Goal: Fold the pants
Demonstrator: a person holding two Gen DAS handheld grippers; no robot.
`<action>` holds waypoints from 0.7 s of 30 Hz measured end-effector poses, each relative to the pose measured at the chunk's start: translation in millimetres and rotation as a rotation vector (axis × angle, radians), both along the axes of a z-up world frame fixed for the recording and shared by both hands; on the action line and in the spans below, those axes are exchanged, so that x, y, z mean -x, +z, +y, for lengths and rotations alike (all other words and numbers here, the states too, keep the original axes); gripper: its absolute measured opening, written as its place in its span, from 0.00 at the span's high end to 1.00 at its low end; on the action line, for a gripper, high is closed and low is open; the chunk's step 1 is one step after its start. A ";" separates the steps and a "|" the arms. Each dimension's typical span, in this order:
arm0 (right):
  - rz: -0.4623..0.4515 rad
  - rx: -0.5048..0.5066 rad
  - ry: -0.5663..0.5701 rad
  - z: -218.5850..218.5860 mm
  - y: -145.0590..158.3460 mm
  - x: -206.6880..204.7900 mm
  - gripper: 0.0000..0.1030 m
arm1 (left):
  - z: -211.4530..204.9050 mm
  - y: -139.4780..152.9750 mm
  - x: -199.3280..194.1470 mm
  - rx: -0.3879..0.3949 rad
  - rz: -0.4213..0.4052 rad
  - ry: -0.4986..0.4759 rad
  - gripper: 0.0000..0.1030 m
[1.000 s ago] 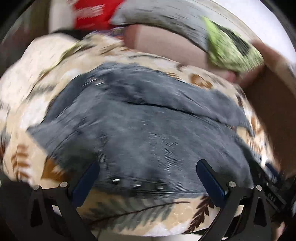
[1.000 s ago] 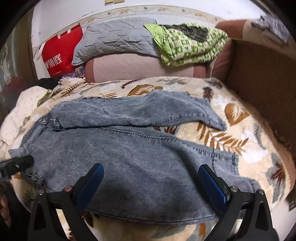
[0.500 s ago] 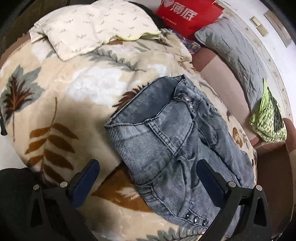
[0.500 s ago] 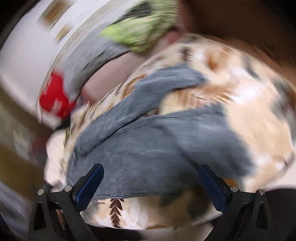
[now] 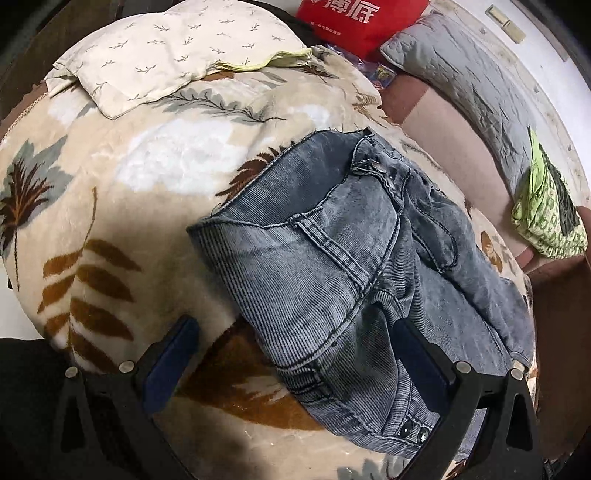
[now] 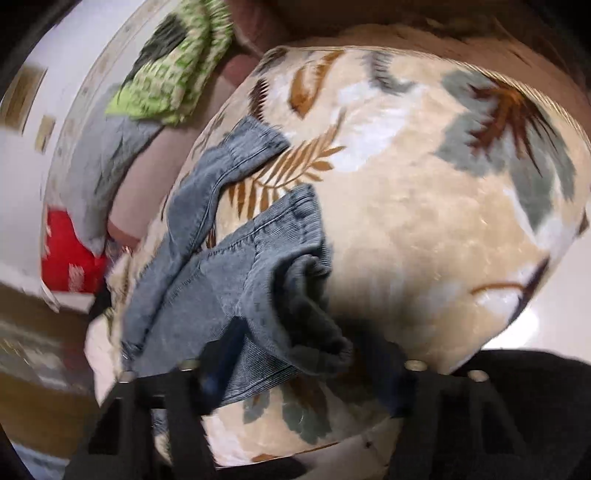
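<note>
Grey-blue jeans (image 5: 332,258) lie flat on a leaf-print blanket (image 5: 129,221). Their waistband end with metal studs points toward my left gripper (image 5: 295,347). That gripper is open and low over the near waist corner, which lies between its fingers untouched. In the right wrist view the two legs of the jeans (image 6: 229,266) run away to the left. The near leg's hem is bunched between the fingers of my right gripper (image 6: 303,354). Its jaws are closing; the left pad (image 6: 221,354) is at the cloth and the right one looks just off it. The picture is blurred.
A cream pillow (image 5: 166,55) lies at the blanket's far left, and a red bag (image 5: 354,22) stands behind it. A grey quilted cushion (image 5: 472,81) and a green patterned cloth (image 5: 546,221) rest on the pink backrest. The blanket's (image 6: 424,221) edge drops off near the right gripper.
The left view swung from the middle of the jeans to the waist end, then held. The right gripper rolled, came down at the leg hem, and its jaws narrowed around bunched cloth.
</note>
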State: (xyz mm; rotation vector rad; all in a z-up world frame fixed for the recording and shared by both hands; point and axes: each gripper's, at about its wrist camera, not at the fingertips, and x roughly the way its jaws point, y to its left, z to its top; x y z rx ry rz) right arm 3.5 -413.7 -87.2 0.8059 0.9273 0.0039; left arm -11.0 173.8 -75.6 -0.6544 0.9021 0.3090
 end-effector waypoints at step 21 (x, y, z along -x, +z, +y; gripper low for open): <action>0.001 0.279 -0.080 -43.0 56.8 -11.5 0.31 | -5.9 28.9 -3.5 -0.117 0.032 -0.030 0.00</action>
